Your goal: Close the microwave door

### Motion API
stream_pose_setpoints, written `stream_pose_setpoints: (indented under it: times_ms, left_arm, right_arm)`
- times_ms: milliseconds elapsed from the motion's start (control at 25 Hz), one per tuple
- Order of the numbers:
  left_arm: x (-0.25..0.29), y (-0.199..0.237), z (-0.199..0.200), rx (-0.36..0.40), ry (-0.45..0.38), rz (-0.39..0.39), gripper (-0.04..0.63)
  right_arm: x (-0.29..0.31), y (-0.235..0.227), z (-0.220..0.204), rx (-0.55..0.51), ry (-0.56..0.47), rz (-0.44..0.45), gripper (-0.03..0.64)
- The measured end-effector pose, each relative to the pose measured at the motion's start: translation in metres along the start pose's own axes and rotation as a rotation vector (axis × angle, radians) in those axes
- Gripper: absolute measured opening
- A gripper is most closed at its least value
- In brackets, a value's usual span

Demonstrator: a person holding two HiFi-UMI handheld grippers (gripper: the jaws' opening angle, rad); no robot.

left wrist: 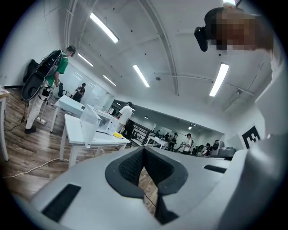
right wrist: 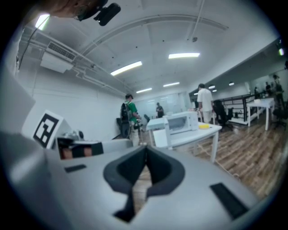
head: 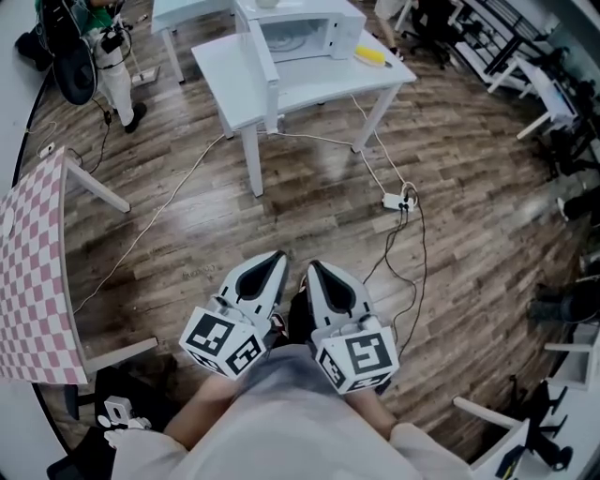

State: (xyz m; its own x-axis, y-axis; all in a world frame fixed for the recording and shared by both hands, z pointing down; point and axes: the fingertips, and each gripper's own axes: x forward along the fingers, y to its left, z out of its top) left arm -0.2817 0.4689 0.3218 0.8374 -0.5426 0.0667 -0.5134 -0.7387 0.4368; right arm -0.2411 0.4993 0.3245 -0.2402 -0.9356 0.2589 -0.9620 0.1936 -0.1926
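Note:
The white microwave (head: pixel 314 28) stands on a white table (head: pixel 328 86) at the far end of the room, its door (head: pixel 264 54) swung open to the left. It also shows small in the left gripper view as the microwave (left wrist: pixel 106 124) and in the right gripper view as the microwave (right wrist: pixel 182 122) with its door (right wrist: pixel 167 134) sticking out. Both grippers are held low by my body, well short of the table. The left gripper (head: pixel 278 259) (left wrist: pixel 144 149) and the right gripper (head: pixel 312 270) (right wrist: pixel 146 151) are both shut with nothing between the jaws.
A yellow object (head: pixel 372 56) lies on the table beside the microwave. A cable runs over the wooden floor to a power strip (head: pixel 395 200). A checkered table (head: pixel 33 272) stands at the left. A person (head: pixel 105 47) stands at the far left, and chairs and racks line the right.

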Motion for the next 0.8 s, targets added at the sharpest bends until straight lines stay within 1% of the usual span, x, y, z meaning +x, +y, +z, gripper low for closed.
stream_pose_setpoints:
  times_ms: [360, 800]
  left_arm:
    - [0.049, 0.014, 0.008, -0.013, 0.001, 0.009, 0.014]
    - [0.117, 0.037, 0.012, -0.041, 0.020, 0.024, 0.012]
  right_arm:
    - [0.034, -0.038, 0.009, 0.007, 0.022, 0.032, 0.023]
    - [0.082, -0.085, 0.024, 0.025, 0.035, 0.105, 0.023]
